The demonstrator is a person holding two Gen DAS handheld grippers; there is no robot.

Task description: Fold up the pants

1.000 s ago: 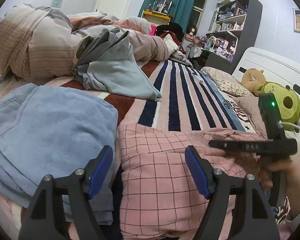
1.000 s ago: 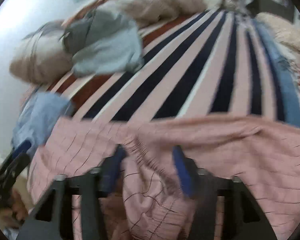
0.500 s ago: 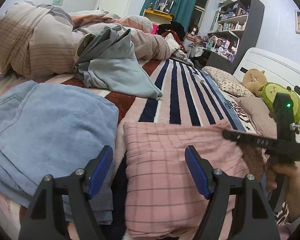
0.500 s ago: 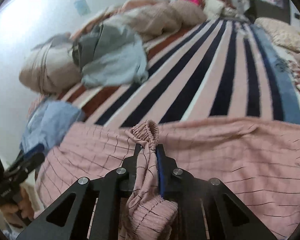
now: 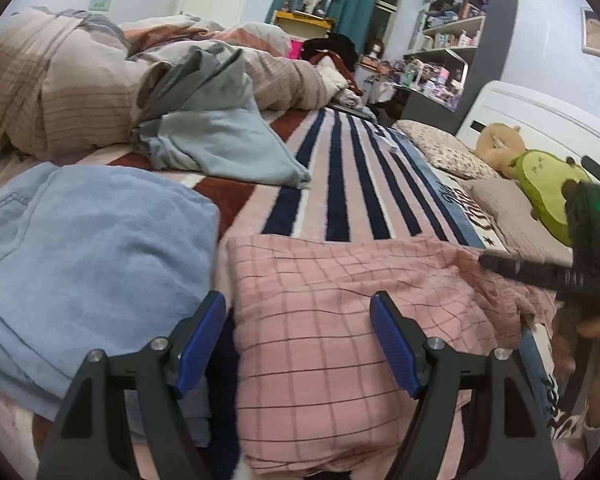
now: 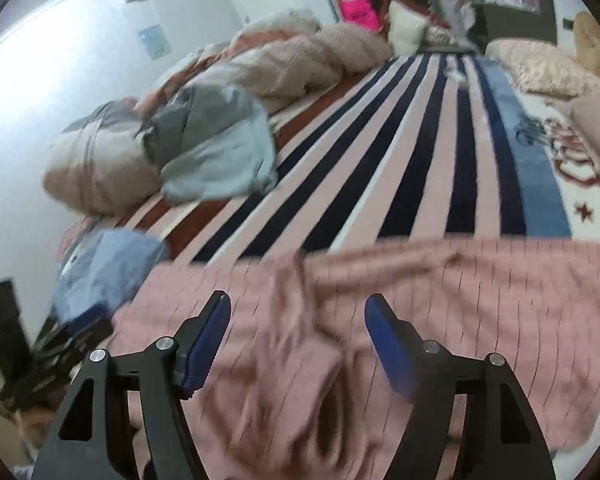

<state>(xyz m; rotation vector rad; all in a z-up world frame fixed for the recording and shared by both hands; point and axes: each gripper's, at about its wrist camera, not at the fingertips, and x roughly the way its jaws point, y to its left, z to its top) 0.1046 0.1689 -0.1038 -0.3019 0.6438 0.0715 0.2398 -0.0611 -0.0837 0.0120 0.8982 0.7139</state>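
**Mia:** Where are the pants?

**Sam:** The pink checked cloth pants lie on the bed with the pink, white and dark blue striped blanket, close to its near edge. They stretch long from side to side, along that edge. Their left end is folded flat. Their right end is bunched up in wrinkles.

**Mia:** What about the grippers?

**Sam:** The left gripper hangs over the flat left end. Its jaws stand wide apart and nothing is pinched in them. The right gripper is over the wrinkled part. Its jaws have just been opening. The cloth is under them, not in them. The view there is blurry.

**Mia:** Is there room to move?

**Sam:** Yes. Past the far edge of the pants the striped blanket is bare a long way up the middle of the bed.

**Mia:** What is close by?

**Sam:** A folded light blue denim piece sits just left of the pants, with a dark gap between them. A crumpled grey and pale blue top lies farther up the left side, against a heaped beige striped quilt. On the right side are flowery pillows and a green soft toy.
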